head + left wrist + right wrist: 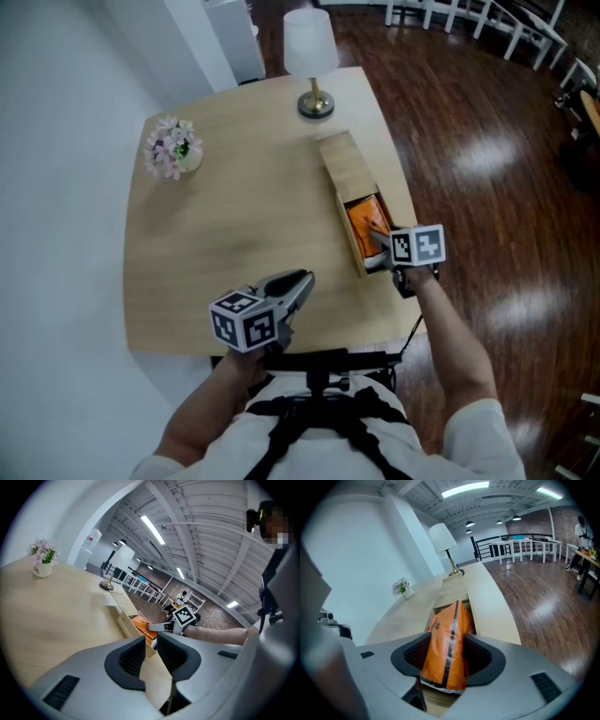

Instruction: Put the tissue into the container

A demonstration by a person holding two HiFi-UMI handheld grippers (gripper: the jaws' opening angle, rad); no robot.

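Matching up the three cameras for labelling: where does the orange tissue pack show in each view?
Head view: orange tissue pack right of centre, in the wooden box, at the right gripper.
Left gripper view: centre, just beyond the tan flap in the left gripper.
Right gripper view: lower centre, between the jaws.
Shared landmark: the flower pot, seen in all three.

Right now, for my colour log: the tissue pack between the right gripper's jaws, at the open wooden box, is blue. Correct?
No: the tissue pack between the right gripper's jaws is orange, not blue; the right gripper view shows it. It is at the open wooden box.
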